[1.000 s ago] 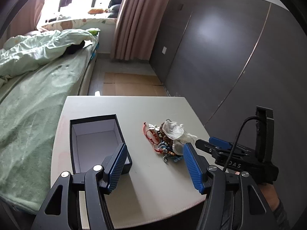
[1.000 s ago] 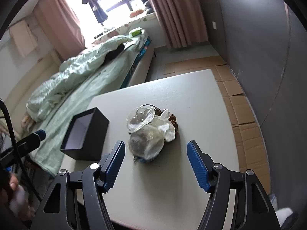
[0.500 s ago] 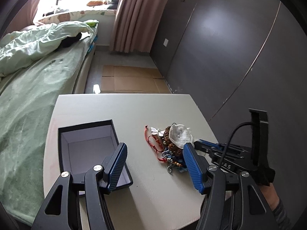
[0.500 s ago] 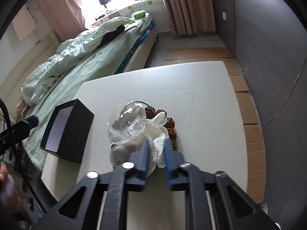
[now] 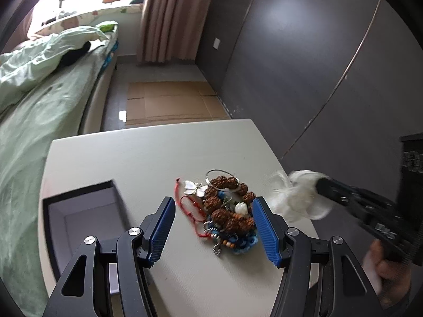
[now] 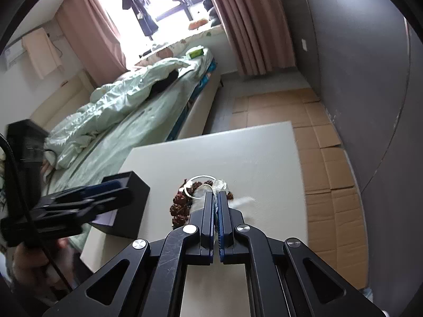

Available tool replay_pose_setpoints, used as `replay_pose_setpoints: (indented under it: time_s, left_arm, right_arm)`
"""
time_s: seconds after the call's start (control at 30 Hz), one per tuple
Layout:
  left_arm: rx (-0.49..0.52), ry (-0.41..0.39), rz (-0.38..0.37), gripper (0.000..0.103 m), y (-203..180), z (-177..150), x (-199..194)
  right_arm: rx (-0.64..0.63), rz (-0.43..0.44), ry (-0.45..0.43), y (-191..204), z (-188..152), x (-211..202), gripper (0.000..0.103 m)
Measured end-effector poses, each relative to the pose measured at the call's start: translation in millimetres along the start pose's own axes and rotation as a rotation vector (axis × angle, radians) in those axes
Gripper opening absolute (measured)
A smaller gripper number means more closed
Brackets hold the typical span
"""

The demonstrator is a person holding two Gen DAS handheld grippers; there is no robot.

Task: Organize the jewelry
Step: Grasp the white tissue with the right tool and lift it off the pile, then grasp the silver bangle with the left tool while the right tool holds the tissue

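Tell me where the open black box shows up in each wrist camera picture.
Left wrist view: the open black box sits lower left on the white table, partly behind the left gripper.
Right wrist view: the box is left of centre, partly behind that gripper.
Shared landmark: the jewelry pile.

Place: home bedroom
Evidence: bed with green duvet left of tool; pink curtains and window ahead
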State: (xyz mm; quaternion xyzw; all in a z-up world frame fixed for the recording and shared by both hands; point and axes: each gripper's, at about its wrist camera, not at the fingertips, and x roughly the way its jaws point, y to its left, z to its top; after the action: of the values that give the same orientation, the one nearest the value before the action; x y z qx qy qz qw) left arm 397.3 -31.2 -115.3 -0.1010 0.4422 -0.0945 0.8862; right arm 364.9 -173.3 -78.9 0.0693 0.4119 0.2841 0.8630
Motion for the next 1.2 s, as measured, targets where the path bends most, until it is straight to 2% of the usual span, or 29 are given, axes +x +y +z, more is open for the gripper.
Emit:
replay_pose_setpoints:
  time_s: [0.23,0.5,0.67,0.77,0.87,1.07,1.2]
  left_arm:
    - [0.004,0.065,0.018,0.062,-1,20,38]
    - [-0.028,0.133,-0.005,0.062,2,38,67]
    - [-0.021,0.229,0.008,0.062,-3,40,94]
    - [-0.050,0.270,0.006,0.063,-3,40,106]
    - [-0.064,0.283,0.005,0.063,-3,39,112]
    - [-0.052,0.303,0.067,0.063,-4,36,123]
    - [-0.064,0.292,0.063,0.063,1,38,123]
  right_arm:
    - [0.028,0.009,-0.045,-9,0,-26,0.004]
    - [0.081,-0.007,-0.063,-28,-11,-40,0.004]
    - [0.113,-0.010,-0.061,-38,-17,-40,0.004]
    - [0.126,-0.007,-0.060,-41,-21,-39,0.004]
    - [0.132,-0.005,-0.053,-42,-25,-36,0.004]
    - [0.138,-0.013,-0.047,-44,-26,-34,0.004]
    - [0.145,-0.017,-0.046,-47,-29,-34,0.004]
